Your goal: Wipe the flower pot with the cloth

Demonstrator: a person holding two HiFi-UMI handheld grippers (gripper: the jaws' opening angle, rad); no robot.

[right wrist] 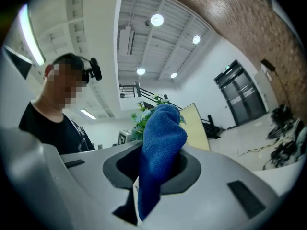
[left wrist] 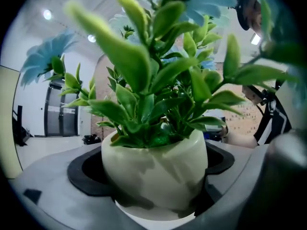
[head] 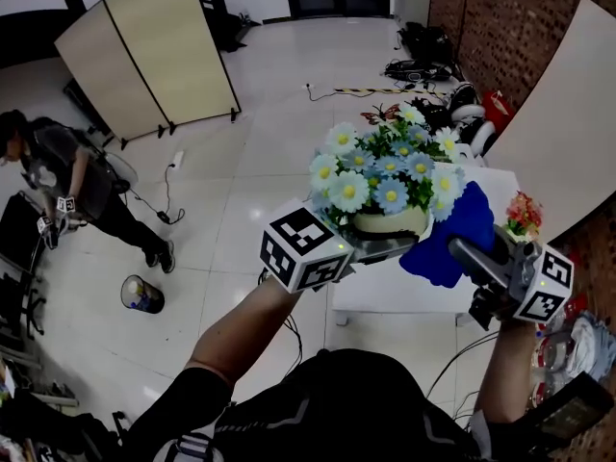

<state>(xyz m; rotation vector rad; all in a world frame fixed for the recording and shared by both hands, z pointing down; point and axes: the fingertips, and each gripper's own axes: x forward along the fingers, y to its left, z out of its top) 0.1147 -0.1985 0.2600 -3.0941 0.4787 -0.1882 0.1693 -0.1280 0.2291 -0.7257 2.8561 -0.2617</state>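
Observation:
A cream flower pot (head: 390,222) with blue and white artificial flowers (head: 385,166) is held up in the air. My left gripper (head: 371,242) is shut on the pot (left wrist: 156,169), whose wall fills the space between the jaws, green leaves (left wrist: 148,75) above. My right gripper (head: 462,248) is shut on a blue cloth (head: 450,234), which rests against the pot's right side. In the right gripper view the cloth (right wrist: 158,152) stands up between the jaws, with the flowers (right wrist: 146,109) just behind it.
A white table (head: 423,292) lies below the held pot, with a small red flower bunch (head: 522,215) at its right end. A brick wall (head: 520,27) runs along the right. A person (head: 72,186) crouches at far left beside folding screens (head: 154,51); a can (head: 141,295) lies on the floor.

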